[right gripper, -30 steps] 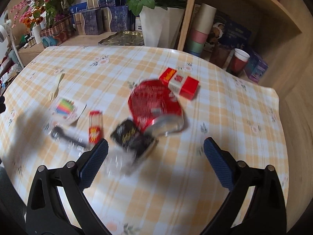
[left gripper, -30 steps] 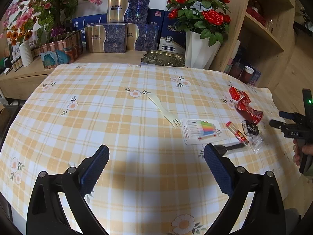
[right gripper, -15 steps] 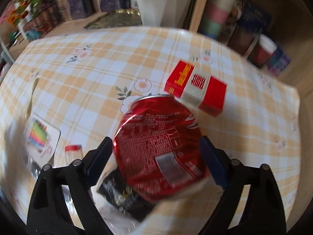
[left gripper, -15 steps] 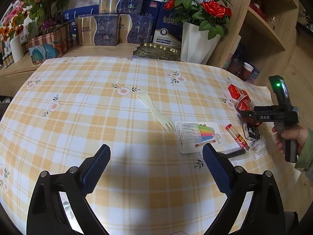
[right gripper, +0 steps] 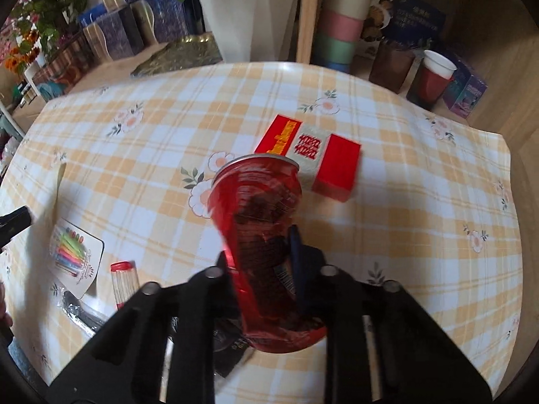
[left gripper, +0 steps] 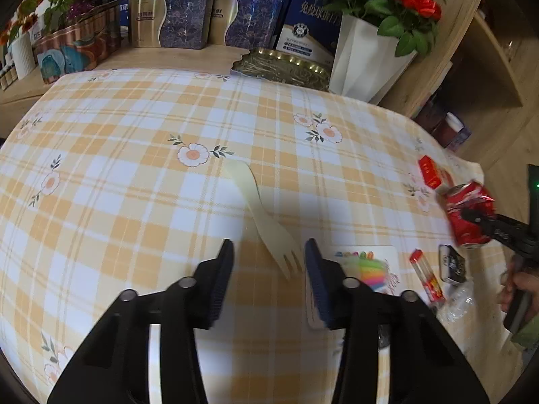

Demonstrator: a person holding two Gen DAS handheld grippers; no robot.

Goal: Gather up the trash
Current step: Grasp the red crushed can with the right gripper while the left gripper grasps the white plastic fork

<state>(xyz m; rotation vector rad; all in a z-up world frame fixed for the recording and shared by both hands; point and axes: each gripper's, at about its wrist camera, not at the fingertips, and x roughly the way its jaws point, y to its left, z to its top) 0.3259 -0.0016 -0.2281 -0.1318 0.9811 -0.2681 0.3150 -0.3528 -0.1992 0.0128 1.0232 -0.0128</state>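
A pale plastic fork [left gripper: 259, 208] lies on the checked tablecloth [left gripper: 134, 175]. Its tines sit between the jaws of my left gripper [left gripper: 269, 259], which are closing, with a gap still on each side of the fork. My right gripper [right gripper: 259, 256] is shut on a dented red drink can [right gripper: 259, 202], squeezing its lower half; the can [left gripper: 468, 215] also shows at the right of the left wrist view. Just behind the can lies a red cigarette box [right gripper: 310, 158]. A card of coloured candles [right gripper: 74, 252] and a red-capped tube [right gripper: 124, 282] lie left of it.
A black wrapper [left gripper: 453, 264] and clear plastic [left gripper: 461, 303] lie near the table's right edge. Behind the table stand a white vase of red roses [left gripper: 363, 57], a gold tray [left gripper: 283, 67] and gift boxes [left gripper: 175, 20]. Cups [right gripper: 434, 77] sit on the shelf.
My left gripper came forward and down over the fork's tines and its jaws narrowed. My right gripper moved onto the red can and closed on it, denting it.
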